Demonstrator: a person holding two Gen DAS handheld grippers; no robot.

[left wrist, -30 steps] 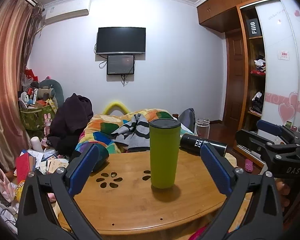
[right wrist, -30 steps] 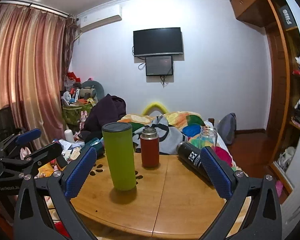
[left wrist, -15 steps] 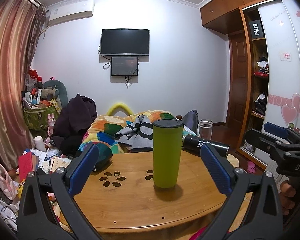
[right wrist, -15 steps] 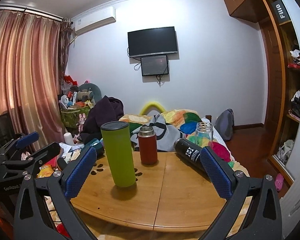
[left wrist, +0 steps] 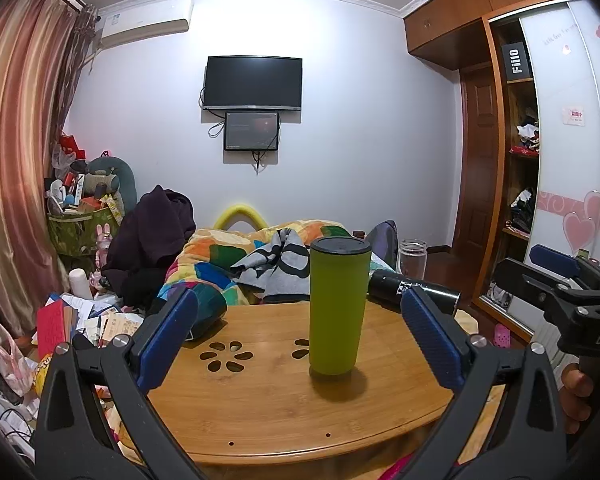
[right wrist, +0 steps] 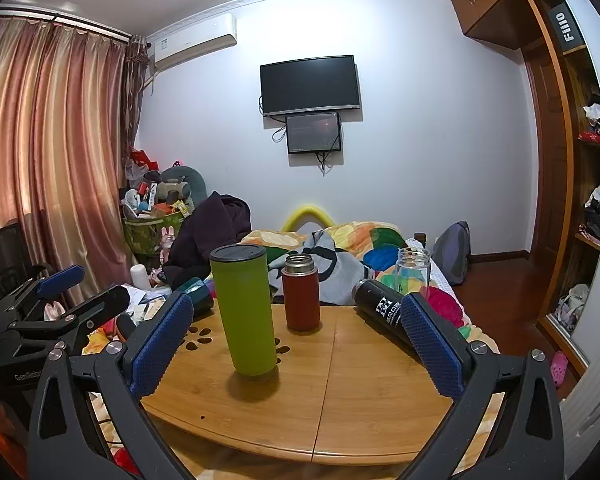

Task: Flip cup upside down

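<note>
Green cup stands lidded upright; glass jar looks empty.

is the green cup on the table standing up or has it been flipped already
Standing upright, not flipped. The green cup rests base-down on the wooden table, its dark lid on top. Neither gripper touches it.

My left cam sits low at the near edge of the table, looking across it toward the far wall with the TV, and the green cup is close, just right of center. The right cam faces the same wall from further right, so the cup falls left of center. Both share the table, TV, and each catches the other gripper at its edge.
</note>
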